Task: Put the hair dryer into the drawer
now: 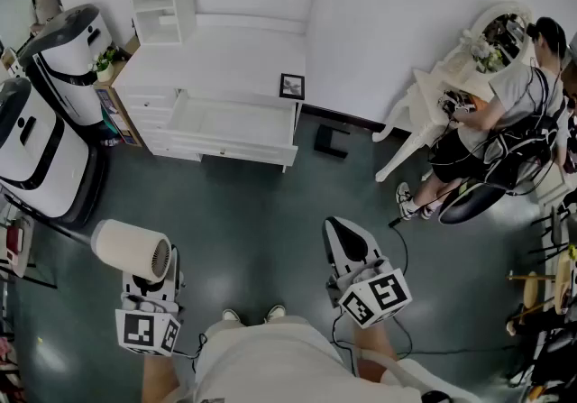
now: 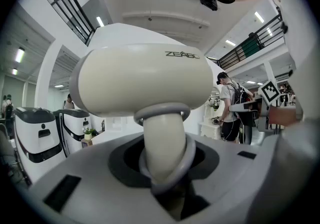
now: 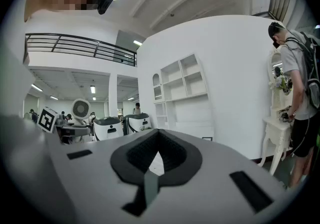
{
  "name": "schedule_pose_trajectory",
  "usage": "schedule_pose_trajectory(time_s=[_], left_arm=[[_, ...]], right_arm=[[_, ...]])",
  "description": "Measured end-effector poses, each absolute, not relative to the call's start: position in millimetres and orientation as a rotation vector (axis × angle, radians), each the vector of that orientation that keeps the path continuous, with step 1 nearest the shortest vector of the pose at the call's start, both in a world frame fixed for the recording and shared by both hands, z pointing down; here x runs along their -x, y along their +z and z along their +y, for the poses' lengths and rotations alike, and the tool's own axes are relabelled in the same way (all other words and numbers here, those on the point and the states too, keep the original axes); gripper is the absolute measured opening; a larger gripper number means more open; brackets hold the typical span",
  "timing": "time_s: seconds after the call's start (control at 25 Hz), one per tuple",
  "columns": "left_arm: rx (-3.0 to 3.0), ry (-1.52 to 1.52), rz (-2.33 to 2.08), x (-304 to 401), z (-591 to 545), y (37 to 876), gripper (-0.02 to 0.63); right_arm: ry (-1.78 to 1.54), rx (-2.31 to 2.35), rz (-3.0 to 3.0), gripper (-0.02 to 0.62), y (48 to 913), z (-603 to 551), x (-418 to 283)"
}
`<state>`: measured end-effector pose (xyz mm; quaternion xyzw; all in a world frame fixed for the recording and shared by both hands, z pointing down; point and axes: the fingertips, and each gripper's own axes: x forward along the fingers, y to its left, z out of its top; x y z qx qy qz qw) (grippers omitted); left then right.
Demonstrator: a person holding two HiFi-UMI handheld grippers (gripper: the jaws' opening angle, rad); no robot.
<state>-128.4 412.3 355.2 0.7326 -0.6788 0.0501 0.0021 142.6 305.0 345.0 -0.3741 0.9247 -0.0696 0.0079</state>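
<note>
Hair dryer point(image 1: 131, 250) held in my left gripper point(image 1: 151, 282), well apart from the open drawer point(image 1: 225, 153)
My left jaws are partway closed, clamped on the handle of the one dryer, its barrel riding above them. My right gripper point(image 1: 343, 232) is closed on nothing. I judge the dryer to be rigid, smooth plastic and top-heavy, so gripping the handle close under the barrel suits it. One drawer stands open, and there are two grippers

I count one cream plastic hair dryer point(image 1: 131, 250) at 8 o'clock. There are two grey hand-held grippers, the left gripper point(image 1: 151, 282) and the right gripper point(image 1: 341, 232). I see one open white wooden drawer point(image 1: 230, 126) at 12 o'clock and one small black square picture frame point(image 1: 291, 86). At 10 o'clock are two rounded white-and-black machines, the farther machine point(image 1: 68, 50) and the nearer machine point(image 1: 32, 153). One person point(image 1: 505, 122) is at 2 o'clock.
</note>
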Motion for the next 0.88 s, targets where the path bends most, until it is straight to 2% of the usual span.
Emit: schedule_pose_trajectory(time_s=[0.88], left_arm=[[-2.227, 0.114, -2.194, 97.8, 417.8, 370.8, 0.143]], right_arm=[[-0.312, 0.972, 2.894, 0.009, 357.4, 298.9, -165.6]])
